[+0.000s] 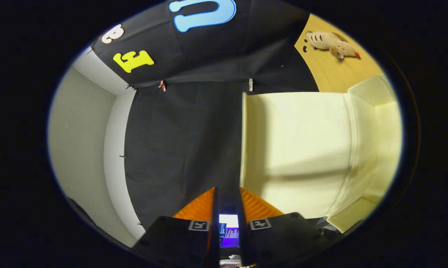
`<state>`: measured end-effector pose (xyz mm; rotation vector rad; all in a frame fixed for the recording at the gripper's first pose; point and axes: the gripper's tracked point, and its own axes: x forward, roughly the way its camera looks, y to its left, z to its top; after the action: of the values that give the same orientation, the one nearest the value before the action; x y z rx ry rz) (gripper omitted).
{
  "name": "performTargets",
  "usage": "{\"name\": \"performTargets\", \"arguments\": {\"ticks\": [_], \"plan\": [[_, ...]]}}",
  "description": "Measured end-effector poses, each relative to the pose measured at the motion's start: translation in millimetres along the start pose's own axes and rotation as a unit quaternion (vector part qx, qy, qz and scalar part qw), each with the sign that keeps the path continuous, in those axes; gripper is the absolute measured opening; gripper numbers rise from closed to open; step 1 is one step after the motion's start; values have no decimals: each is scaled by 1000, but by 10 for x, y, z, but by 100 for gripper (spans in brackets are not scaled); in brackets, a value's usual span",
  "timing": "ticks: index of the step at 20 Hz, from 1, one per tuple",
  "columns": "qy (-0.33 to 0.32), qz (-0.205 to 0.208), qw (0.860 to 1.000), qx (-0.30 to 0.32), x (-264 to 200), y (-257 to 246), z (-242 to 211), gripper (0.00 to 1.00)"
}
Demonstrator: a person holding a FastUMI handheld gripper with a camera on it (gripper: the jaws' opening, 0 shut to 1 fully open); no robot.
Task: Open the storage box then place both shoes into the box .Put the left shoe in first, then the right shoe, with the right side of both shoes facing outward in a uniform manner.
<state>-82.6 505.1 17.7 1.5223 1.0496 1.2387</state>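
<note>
In the gripper view the tool [227,193] points forward with its two fingers [213,208] standing almost together, only a narrow slot left between them and nothing held in it: the tool is closed on nothing. Through that slot, low down near the finger roots, a small lit screen [229,229] glows.

Just ahead of the fingertips and off towards two o'clock stands the pale cream storage box [294,149], a smooth-walled container seen from close by. Its flat broad face begins right beside the right finger, with a straight vertical edge rising from about one o'clock of the tips. At three o'clock a raised cream flap or lid part [372,93] folds away from the main face; whether the box is open cannot be told from here.

Beyond the box, at about one o'clock, lies a light wooden tabletop [331,70], and on it rests a beige plush toy animal with a small red tip [333,44]. Behind everything, from ten to twelve o'clock, hangs the black cloth booth wall [179,123], meeting a plain white side wall [78,149] at nine o'clock.
</note>
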Motion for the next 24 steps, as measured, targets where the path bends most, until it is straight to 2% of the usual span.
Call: {"name": "performTargets", "arguments": {"ticks": [4, 7, 9, 10, 15, 18, 21, 24], "plan": [[3, -7, 1000, -6, 12, -7, -44, 59], [-5, -11, 1000, -27, -83, 2, -41, 63], [-5, -17, 999, -48, -184, 3, -80, 79], [-6, -23, 998, -61, -261, -12, -89, 94], [-43, -82, 986, -142, -769, -113, 112, 96], [-66, -151, 959, -233, -1208, -262, 258, 96], [-92, -225, 916, -319, -1707, -355, 443, 96], [-123, -312, 867, -367, -2347, -557, 653, 97]]}}
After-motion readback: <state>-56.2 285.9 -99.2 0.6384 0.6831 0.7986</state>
